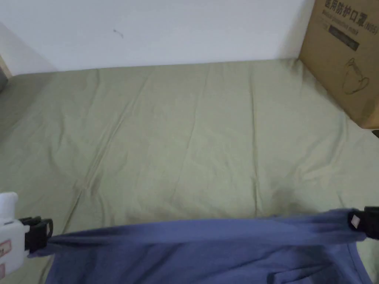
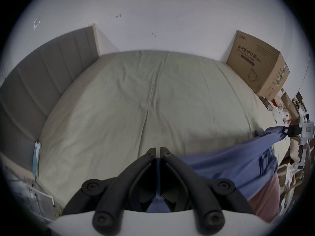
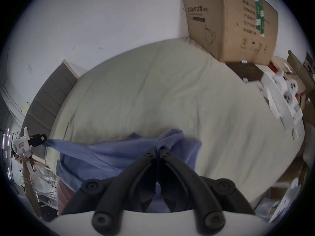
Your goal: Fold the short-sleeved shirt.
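The blue shirt [image 1: 207, 251] is stretched left to right (long axis sideways) above the bed [image 1: 185, 140]; left gripper [image 1: 46, 231] and right gripper [image 1: 361, 222] each clamp one end.

The left gripper [image 1: 46, 233] and the right gripper [image 1: 355, 221] are held well apart at about the same height, each with its jaws closed on a corner of the blue shirt [image 1: 207, 247].

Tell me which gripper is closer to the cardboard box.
The right gripper. It holds the blue shirt on the box side of the bed; the left gripper holds the opposite end.
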A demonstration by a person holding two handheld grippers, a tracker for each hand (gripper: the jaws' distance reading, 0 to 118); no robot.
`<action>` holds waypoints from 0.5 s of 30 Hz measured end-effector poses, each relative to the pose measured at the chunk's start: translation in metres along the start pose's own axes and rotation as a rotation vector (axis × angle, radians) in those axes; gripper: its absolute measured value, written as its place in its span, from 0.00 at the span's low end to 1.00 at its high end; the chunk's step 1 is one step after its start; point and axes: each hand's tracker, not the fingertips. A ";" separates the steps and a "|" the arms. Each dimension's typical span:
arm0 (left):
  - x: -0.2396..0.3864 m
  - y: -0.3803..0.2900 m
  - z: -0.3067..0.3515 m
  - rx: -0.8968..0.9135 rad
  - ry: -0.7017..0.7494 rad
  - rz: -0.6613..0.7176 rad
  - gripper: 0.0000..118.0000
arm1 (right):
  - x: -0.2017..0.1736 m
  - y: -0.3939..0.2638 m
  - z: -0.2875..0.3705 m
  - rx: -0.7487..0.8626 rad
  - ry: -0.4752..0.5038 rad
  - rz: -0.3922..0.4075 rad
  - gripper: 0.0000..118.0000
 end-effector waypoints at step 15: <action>-0.014 -0.104 0.000 -0.170 0.008 0.131 0.89 | -0.004 -0.110 0.001 -0.095 -0.146 -0.036 0.76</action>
